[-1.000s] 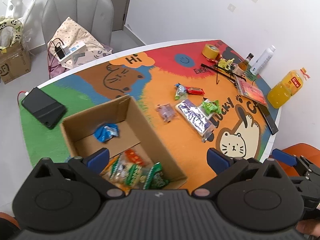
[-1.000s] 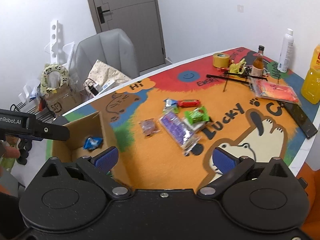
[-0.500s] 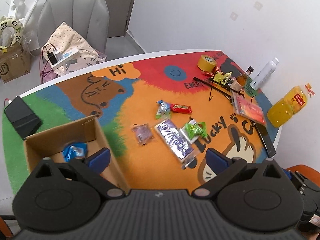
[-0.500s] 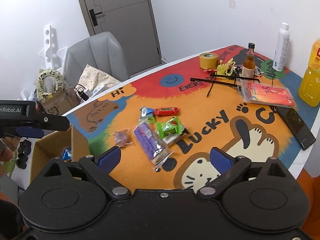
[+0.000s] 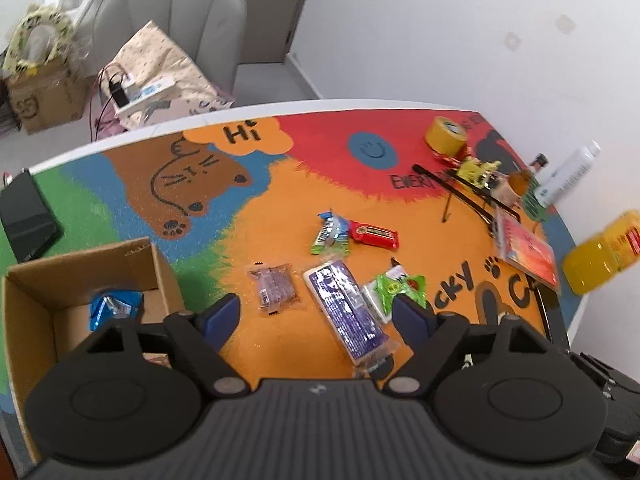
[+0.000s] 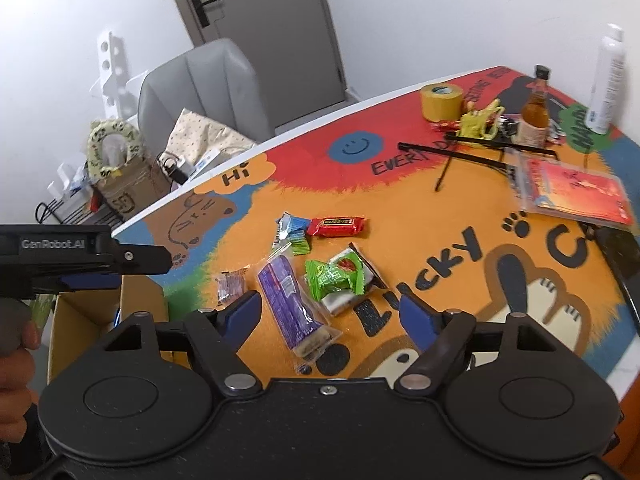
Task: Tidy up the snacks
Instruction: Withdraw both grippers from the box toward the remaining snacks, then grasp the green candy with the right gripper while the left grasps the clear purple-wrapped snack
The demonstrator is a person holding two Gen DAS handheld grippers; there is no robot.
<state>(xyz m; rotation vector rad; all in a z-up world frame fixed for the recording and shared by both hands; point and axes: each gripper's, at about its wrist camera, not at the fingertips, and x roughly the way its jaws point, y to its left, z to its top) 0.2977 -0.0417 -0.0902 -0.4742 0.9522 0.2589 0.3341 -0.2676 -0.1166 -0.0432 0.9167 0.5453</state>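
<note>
Several snacks lie loose on the colourful mat: a long purple pack [image 5: 346, 312] [image 6: 289, 305], a green pack [image 5: 398, 286] [image 6: 334, 276], a red bar [image 5: 374, 235] [image 6: 337, 226], a blue-green pack [image 5: 330, 233] [image 6: 292, 232] and a small clear purple pack [image 5: 274, 287] [image 6: 231, 285]. A cardboard box [image 5: 80, 264] [image 6: 76, 320] at the left holds a blue pack [image 5: 114, 308]. My left gripper [image 5: 316, 316] is open and empty above the purple pack. My right gripper [image 6: 330, 312] is open and empty above the same snacks.
A tape roll [image 6: 440, 102], a brown bottle [image 6: 535, 112], a white bottle [image 6: 606, 80], a juice bottle [image 5: 604, 256], a red booklet [image 6: 572, 192] and a black phone [image 6: 618, 256] stand at the right. A dark case [image 5: 26, 216] lies left. A grey chair [image 6: 208, 88] stands behind.
Both grippers have moved right and closer to the loose snacks. The box has slid toward the left edge of both views. Both stay open and empty.
</note>
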